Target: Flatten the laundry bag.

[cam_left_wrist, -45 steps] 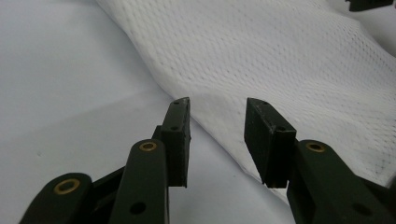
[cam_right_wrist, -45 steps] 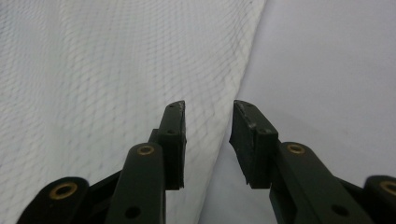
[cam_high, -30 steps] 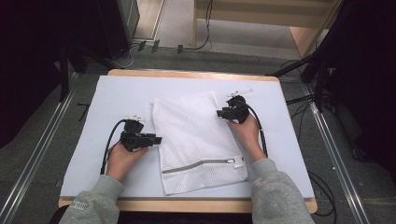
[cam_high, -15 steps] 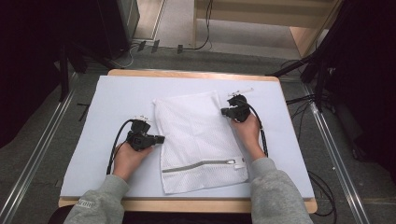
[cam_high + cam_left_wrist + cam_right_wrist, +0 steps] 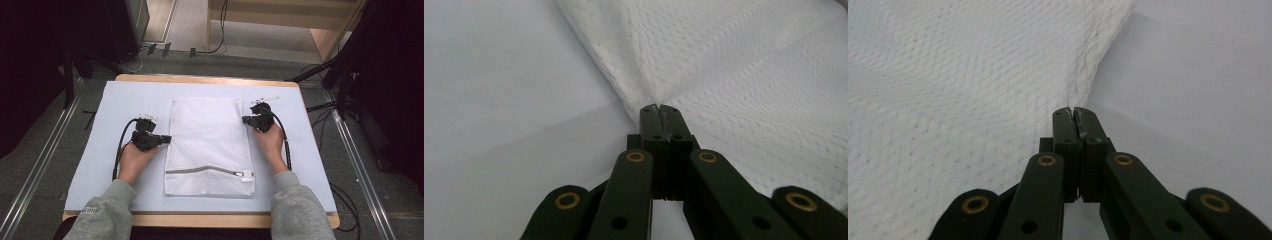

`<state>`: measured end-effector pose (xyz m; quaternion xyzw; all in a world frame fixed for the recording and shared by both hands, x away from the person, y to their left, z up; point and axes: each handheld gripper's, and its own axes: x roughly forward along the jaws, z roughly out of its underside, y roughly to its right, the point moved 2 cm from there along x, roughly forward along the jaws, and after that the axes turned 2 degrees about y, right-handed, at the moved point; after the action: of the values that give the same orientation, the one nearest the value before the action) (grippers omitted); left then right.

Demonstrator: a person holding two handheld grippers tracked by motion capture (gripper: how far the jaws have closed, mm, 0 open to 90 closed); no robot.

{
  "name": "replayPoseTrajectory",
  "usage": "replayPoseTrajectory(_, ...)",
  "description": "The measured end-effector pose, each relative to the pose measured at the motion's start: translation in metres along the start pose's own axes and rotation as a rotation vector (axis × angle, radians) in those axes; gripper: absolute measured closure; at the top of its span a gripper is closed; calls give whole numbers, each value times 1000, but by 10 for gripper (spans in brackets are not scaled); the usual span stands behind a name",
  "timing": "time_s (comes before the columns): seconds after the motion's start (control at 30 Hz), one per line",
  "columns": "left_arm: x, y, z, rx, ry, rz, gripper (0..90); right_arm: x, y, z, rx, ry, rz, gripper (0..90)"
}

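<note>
A white mesh laundry bag (image 5: 207, 145) lies flat and straight on the pale mat (image 5: 125, 100), its zipper (image 5: 205, 170) near the front end. My left gripper (image 5: 167, 138) is at the bag's left edge, jaws shut on a pinch of mesh. In the left gripper view the mesh (image 5: 734, 75) puckers into the tips of the left gripper (image 5: 658, 107). My right gripper (image 5: 245, 120) is at the bag's right edge, farther back. In the right gripper view the right gripper (image 5: 1073, 110) is shut on the hem of the bag (image 5: 948, 75).
The mat covers a wooden table (image 5: 200, 79). A black cable (image 5: 286, 145) trails from the right gripper along the forearm, another (image 5: 119, 150) loops from the left. Dark stands and cables (image 5: 345, 95) sit beyond the table's right side.
The bag lay skewed with its far end to the left; now it lies square to the table. My left gripper has moved right to the bag's left edge. The right hand stayed put.
</note>
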<state>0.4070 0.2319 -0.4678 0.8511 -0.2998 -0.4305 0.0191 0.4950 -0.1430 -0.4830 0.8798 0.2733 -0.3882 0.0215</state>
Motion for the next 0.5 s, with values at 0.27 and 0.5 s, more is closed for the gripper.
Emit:
replayPoseTrajectory(0.27, 4, -19, -12, -17, 11, 8, 900, 1, -4, 0, -15, 33, 12, 900)
replayPoseTrajectory(0.5, 1, -16, -13, 1, 5, 25, 805, 6, -3, -1, -21, 27, 53, 840)
